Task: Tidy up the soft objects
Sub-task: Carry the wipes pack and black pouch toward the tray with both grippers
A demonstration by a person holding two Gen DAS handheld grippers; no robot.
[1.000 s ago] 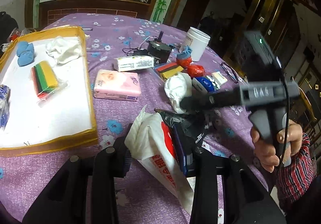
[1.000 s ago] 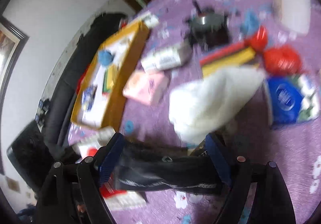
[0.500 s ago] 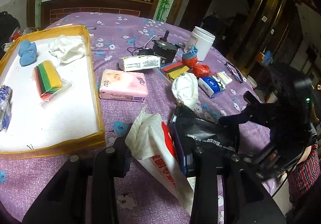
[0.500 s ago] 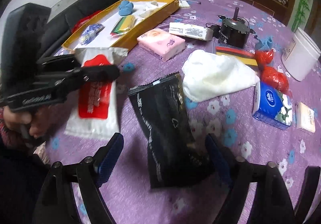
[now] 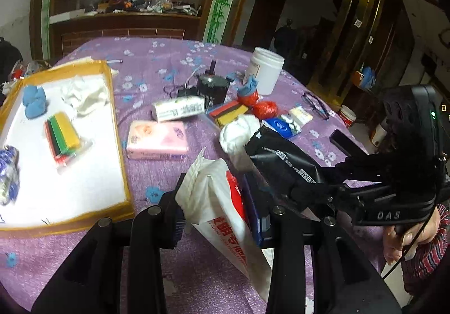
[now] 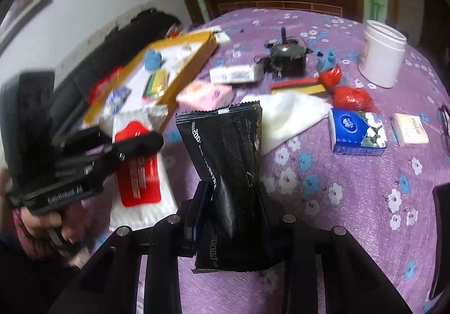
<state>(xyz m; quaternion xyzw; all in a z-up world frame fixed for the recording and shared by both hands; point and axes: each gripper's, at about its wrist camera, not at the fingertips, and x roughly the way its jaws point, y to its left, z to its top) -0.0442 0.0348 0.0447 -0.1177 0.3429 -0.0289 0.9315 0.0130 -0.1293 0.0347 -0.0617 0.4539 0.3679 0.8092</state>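
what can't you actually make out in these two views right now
- White pack with red label: left wrist view, its lower end runs behind the left tongs.
- Black pack: right wrist view, its middle is pinched inside the right tongs; print too small to read.
- Tray: right wrist view, contents blurred.
- Phone-like black slab: right wrist view, cut off by the edge.

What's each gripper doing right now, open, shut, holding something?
Left gripper: shut on the white pack.
Right gripper: shut on the black pack.
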